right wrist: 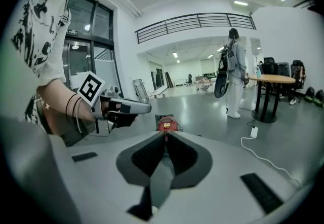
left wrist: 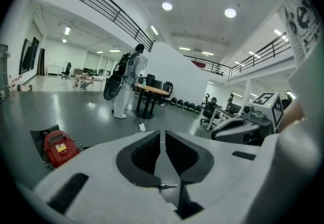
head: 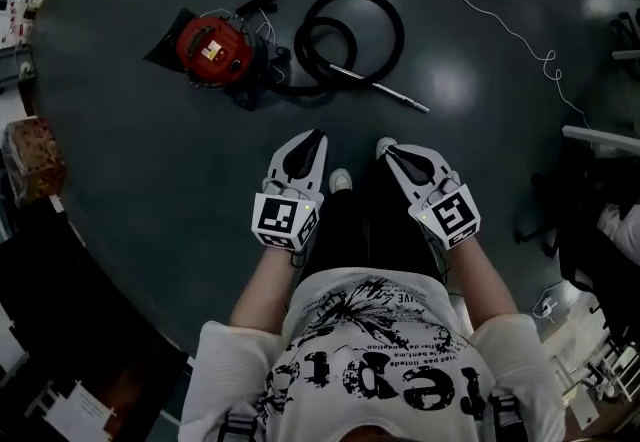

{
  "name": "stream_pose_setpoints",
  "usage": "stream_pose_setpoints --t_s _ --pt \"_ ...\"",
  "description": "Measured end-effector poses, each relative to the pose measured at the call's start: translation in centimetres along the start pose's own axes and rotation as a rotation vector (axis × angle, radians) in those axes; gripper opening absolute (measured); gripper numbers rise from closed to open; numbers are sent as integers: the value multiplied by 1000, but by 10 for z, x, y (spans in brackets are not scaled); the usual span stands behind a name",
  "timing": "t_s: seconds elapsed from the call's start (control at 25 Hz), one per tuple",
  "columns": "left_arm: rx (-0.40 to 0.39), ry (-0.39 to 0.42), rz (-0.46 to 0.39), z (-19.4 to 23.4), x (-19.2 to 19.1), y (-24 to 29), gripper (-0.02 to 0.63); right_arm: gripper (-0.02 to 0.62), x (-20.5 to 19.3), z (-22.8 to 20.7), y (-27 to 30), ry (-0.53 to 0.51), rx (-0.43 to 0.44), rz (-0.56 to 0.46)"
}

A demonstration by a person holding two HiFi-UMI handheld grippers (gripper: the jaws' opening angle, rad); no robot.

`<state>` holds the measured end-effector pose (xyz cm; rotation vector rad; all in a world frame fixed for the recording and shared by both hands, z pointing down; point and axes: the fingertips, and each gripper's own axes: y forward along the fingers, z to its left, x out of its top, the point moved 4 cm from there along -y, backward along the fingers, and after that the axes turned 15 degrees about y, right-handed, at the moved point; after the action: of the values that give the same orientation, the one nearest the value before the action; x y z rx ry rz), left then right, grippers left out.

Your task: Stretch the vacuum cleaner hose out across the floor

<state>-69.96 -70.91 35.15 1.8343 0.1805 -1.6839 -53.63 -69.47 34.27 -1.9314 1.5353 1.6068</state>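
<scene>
Hose: lying coiled in a loop on the floor, toward its far edge, well ahead of both grippers.
Vacuum cleaner: red body sitting just left of the coil, with the hose running into it.
Metal wand: lying flat, pointing from the coil toward the floor's right edge.
Left gripper: hovering above the floor, jaws pressing almost together, only a thin slit showing, nothing between them.
Right gripper: hovering alongside, jaws pressing fully together, gripping nothing, aiming at the red body.
White cable: trailing across the floor's far right corner, apart from the hose.
</scene>
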Motion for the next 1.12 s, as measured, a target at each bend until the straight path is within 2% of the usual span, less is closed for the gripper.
stream_pose_setpoints --t_s 0.16,0.36,0.4,0.52,0.6,0.68,0.76,0.88,1.04,1.12 --pt "-42 18 43 9 -60 73 37 3 -39 -77 52 69 2 34" --pt "58 3 123 26 -152 172 37 5 -111 -201 125 225 -8 61" --pt "68 0 130 31 -175 189 37 5 -130 -223 143 219 -24 73" --pt "53 -10 139 45 -251 234 37 10 -202 -278 199 109 -59 161" --pt "-5 35 154 49 -303 268 37 95 -257 -318 231 95 -61 242" --pt "-85 130 178 54 -353 306 37 159 -316 -360 262 115 -58 342" --pt "-143 181 185 62 -397 334 37 181 -378 -394 290 108 -67 440" --pt "-190 184 186 78 -455 363 37 192 -457 -438 325 25 -84 555" --pt "-248 248 195 97 -506 392 37 192 -515 -474 368 -131 -100 644" --pt "-257 231 188 101 -520 397 37 192 -534 -481 381 -189 -117 679"
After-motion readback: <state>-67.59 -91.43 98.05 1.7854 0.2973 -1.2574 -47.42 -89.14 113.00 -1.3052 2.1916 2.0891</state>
